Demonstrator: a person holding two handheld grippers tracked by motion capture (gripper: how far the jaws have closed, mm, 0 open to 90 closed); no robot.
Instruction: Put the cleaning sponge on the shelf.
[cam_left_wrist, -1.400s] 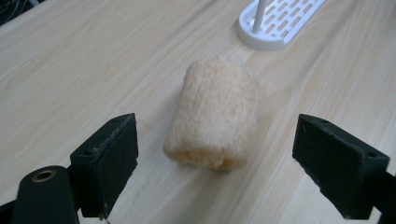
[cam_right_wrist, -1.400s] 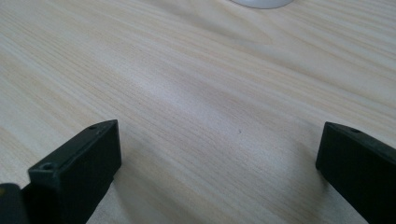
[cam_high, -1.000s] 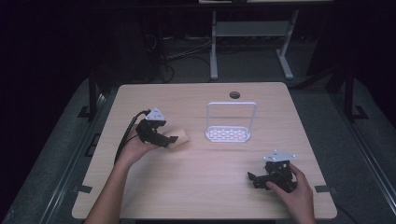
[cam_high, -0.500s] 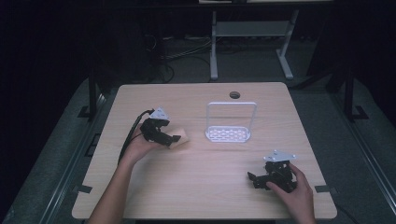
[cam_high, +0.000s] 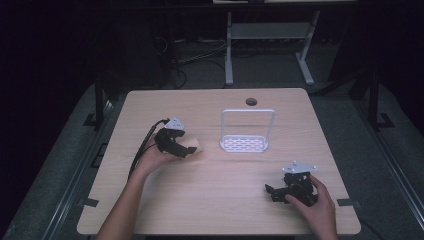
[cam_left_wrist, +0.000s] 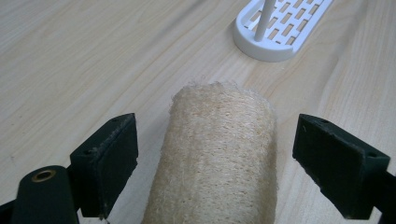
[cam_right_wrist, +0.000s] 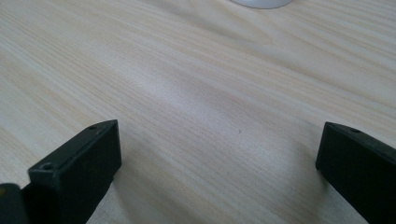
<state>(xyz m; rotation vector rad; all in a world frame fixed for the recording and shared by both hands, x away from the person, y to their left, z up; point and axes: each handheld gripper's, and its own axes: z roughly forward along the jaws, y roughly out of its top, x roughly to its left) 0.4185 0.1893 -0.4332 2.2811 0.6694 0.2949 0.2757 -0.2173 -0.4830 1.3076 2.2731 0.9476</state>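
A beige, coarse-woven roll (cam_left_wrist: 217, 158) lies on the wooden table (cam_high: 215, 195), left of centre (cam_high: 194, 148). My left gripper (cam_left_wrist: 219, 135) is open, one black jaw on each side of the roll with a gap on both sides. In the high view the left gripper (cam_high: 186, 149) points right along the roll. A white rack (cam_high: 247, 144) with a slotted base and an upright hoop stands just beyond the roll (cam_left_wrist: 280, 32). My right gripper (cam_high: 272, 192) rests near the front right of the table, open (cam_right_wrist: 219, 140) over bare wood.
A round cable hole (cam_high: 251, 102) sits near the table's far edge. The left gripper's black cable (cam_high: 142, 150) trails off toward the left edge. The rack's base edge (cam_right_wrist: 261, 2) shows at the top of the right gripper view. Dark floor and a metal stand lie beyond the table.
My left gripper has edged slightly right, farther over the roll. The right gripper and the rack have not moved.
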